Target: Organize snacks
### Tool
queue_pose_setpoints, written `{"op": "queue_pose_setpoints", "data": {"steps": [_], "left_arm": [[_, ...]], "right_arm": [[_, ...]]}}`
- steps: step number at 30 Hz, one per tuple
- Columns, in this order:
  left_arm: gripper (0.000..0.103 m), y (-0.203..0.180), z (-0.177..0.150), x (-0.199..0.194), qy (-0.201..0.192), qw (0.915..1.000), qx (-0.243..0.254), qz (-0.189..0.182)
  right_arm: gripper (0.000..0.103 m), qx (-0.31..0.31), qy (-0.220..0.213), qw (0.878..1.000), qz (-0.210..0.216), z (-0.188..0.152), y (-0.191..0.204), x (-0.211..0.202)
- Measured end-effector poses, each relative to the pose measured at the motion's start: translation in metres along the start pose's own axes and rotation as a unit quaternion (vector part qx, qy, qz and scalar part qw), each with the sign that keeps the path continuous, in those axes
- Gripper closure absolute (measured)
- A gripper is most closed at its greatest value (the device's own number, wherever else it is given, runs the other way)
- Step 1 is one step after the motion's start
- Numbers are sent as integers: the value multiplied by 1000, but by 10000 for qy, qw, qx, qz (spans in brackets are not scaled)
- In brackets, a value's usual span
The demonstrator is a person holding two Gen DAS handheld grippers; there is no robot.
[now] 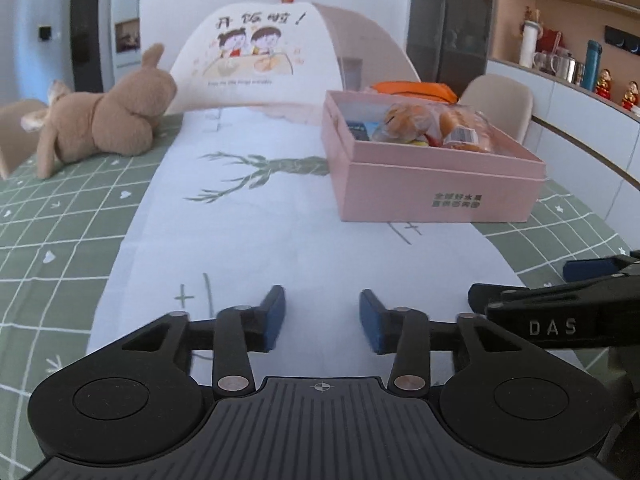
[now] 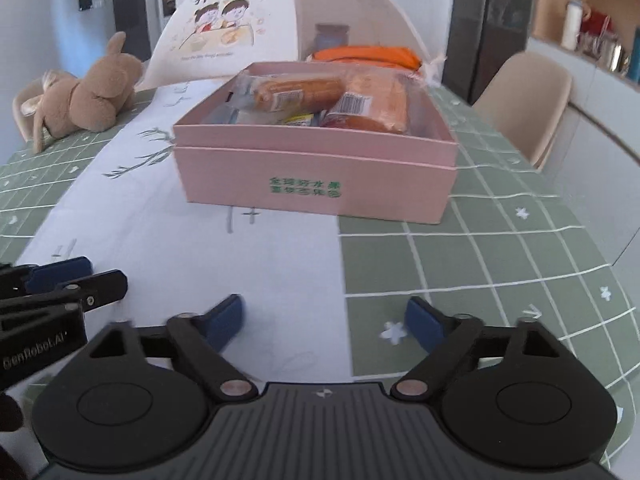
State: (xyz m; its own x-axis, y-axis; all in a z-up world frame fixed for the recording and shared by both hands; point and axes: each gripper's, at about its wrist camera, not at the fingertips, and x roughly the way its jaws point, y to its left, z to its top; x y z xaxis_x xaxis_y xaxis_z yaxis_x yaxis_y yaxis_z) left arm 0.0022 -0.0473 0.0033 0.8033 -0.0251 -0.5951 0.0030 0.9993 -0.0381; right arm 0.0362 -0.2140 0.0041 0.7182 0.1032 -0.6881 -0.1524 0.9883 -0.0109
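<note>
The snacks (image 2: 320, 98) lie packed in the pink box (image 2: 316, 172) on the table. Near it, my left gripper (image 1: 322, 320) and right gripper (image 2: 324, 322) hang open and empty. I think I'm nearly finished and only need to check.

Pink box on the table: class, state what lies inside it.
The pink box holds wrapped bread rolls, on top of smaller packets. The rolls cover whatever lies beneath.

pink box (image 2: 316, 176) ahead, open cloth (image 2: 224, 272) before it
</note>
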Motion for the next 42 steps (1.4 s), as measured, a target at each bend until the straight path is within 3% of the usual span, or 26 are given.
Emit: {"op": "queue_pose_setpoints", "data": {"steps": [2,10,42], "left_arm": [[45,-4,1,2,12,10000,29,36],[43,-9,2,10,41,9997,148,202],[42,-9,3,12,42,9996,166,223]], "right_arm": [[0,165,-23,9998,142,0,-9,5],[0,46,-399,9991,167,-3,-12,13],[0,1,-392,9988,293,-2,-17,14]]}}
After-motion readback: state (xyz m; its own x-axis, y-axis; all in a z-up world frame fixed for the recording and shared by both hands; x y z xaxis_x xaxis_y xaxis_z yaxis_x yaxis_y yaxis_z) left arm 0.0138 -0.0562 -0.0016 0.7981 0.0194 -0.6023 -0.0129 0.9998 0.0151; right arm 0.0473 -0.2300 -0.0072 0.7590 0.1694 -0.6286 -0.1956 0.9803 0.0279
